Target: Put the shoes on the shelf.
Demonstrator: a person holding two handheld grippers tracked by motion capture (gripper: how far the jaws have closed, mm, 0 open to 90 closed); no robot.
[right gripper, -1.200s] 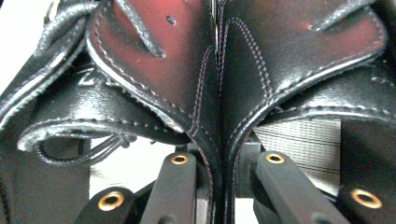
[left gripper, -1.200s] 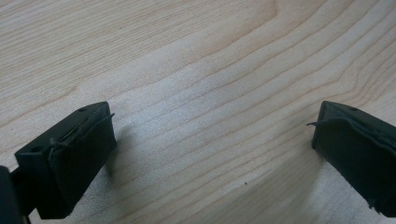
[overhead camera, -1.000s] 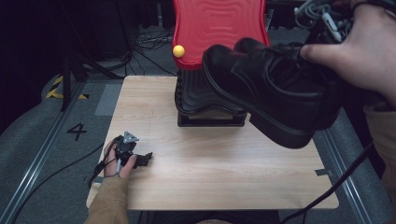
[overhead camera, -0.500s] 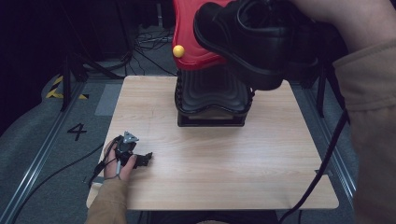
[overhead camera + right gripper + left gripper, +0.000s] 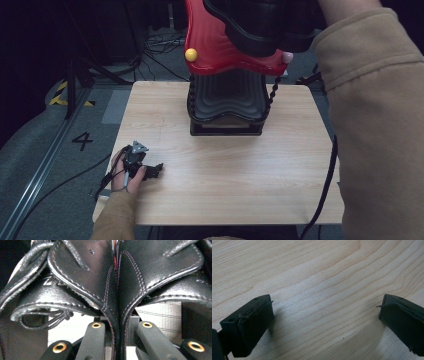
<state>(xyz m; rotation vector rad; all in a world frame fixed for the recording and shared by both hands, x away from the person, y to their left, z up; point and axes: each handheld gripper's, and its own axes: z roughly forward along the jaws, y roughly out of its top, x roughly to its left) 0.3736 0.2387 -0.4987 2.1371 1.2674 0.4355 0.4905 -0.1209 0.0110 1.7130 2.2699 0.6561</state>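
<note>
The red and black rack (image 5: pixel 227 85) stands at the far middle of the bench (image 5: pixel 240 190) and blocks passage there; a black shoe (image 5: pixel 260 22) hangs right over its red top, closing the room above. The near half of the bench is bare wood, with open lanes left and right of the rack. The left tongs (image 5: pixel 159 169) rest at the near left edge, a cable (image 5: pixel 325 185) trailing down the right side.

We see the black shoe (image 5: pixel 265 25) cut off by the high view's top edge, so its upper part stays hidden. The right hand-held gripper sits behind the tan sleeve (image 5: pixel 375 125) there, out of sight. In the right gripper view, the shoe's leather (image 5: pixel 117 285) covers the jaw tips, and the pads' contact cannot be made out.
</note>
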